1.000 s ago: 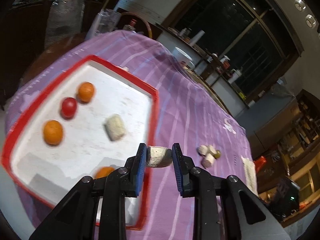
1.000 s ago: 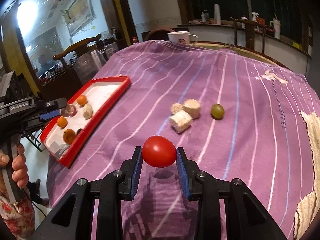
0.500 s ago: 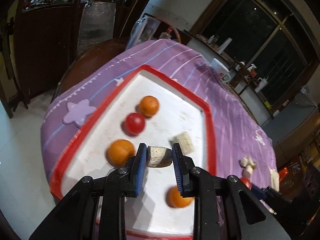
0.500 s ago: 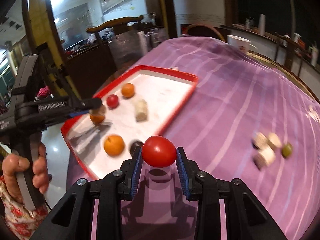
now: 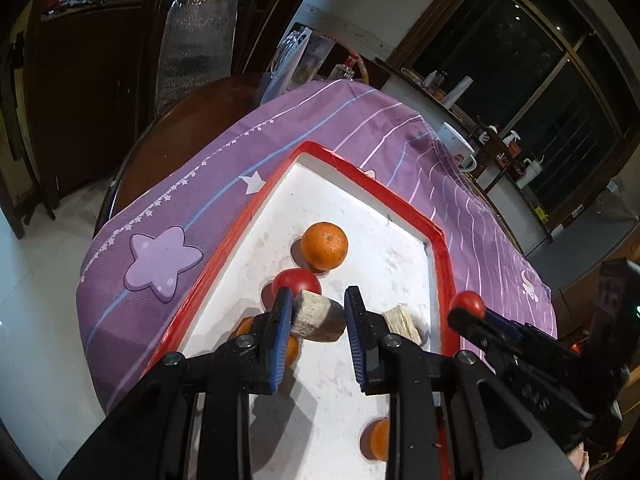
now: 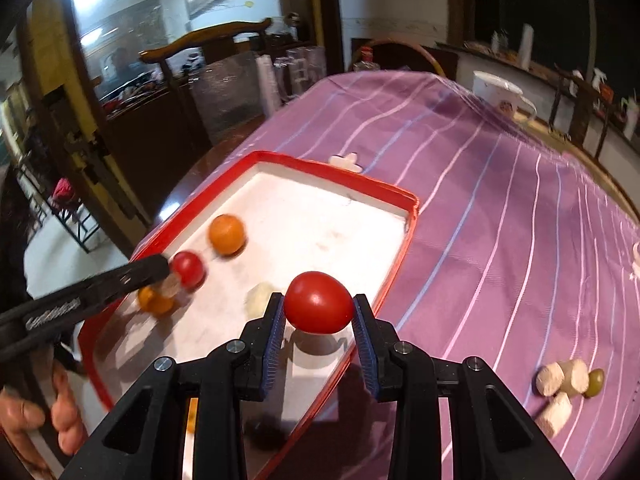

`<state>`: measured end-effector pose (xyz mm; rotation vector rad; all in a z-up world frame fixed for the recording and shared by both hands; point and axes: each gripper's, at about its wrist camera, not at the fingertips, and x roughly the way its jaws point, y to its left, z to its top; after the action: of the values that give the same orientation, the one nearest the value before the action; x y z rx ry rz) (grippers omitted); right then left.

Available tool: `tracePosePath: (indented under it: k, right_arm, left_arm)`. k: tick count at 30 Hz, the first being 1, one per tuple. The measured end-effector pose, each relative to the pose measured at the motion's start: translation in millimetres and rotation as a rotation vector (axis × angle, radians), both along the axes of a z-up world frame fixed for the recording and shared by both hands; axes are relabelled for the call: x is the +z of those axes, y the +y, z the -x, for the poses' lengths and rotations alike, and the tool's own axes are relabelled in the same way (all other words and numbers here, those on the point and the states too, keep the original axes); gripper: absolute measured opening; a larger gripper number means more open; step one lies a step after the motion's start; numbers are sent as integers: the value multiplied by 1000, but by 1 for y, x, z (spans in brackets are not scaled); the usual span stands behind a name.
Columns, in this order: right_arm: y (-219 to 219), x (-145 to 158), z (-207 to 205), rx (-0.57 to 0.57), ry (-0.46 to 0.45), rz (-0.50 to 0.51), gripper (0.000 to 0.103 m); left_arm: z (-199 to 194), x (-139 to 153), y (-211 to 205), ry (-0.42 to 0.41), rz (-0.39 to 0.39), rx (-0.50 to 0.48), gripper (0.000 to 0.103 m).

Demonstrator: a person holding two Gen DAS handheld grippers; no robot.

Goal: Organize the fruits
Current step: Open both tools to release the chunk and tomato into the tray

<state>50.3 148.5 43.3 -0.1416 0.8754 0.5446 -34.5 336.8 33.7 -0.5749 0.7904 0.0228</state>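
I have a red tomato [image 6: 319, 303] clamped between the fingers of my right gripper [image 6: 319, 320], held just above the near right rim of the red-edged tray [image 6: 408, 216]; it is egg-shaped, and its long axis runs across the jaws, blunt end left and narrower end right. My left gripper [image 5: 318, 322] is closed on a short pale cylinder piece [image 5: 318, 316], dark at one end, whose long axis also lies crosswise between the pads, hanging over the white tray floor. Already on the tray I count an orange [image 5: 324, 246] toward the far side, a second tomato [image 5: 296, 282] just beside my left jaws, another pale piece [image 5: 402, 320] near the right rim, and two more oranges [image 5: 378, 436] closer to me, one half hidden by the fingers. I judge the job a good way along, with two releases pending. Still out on the purple striped cloth [image 6: 500, 220], well apart on the near right, lie three pale chunks [image 6: 562, 390] touching a green grape-like fruit [image 6: 595, 382], which remain to be fetched.
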Motion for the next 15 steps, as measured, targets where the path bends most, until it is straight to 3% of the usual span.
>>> tracePosePath:
  k: [9,15]
  right_arm:
    - [2,-11,-24,-21,49,-5,37]
    - [3,-19,-30,-23,97,-53,38]
  left_arm:
    - [-6,-4,-3,-4,27,-9,26]
    - [0,0,2,-19,57,6,43]
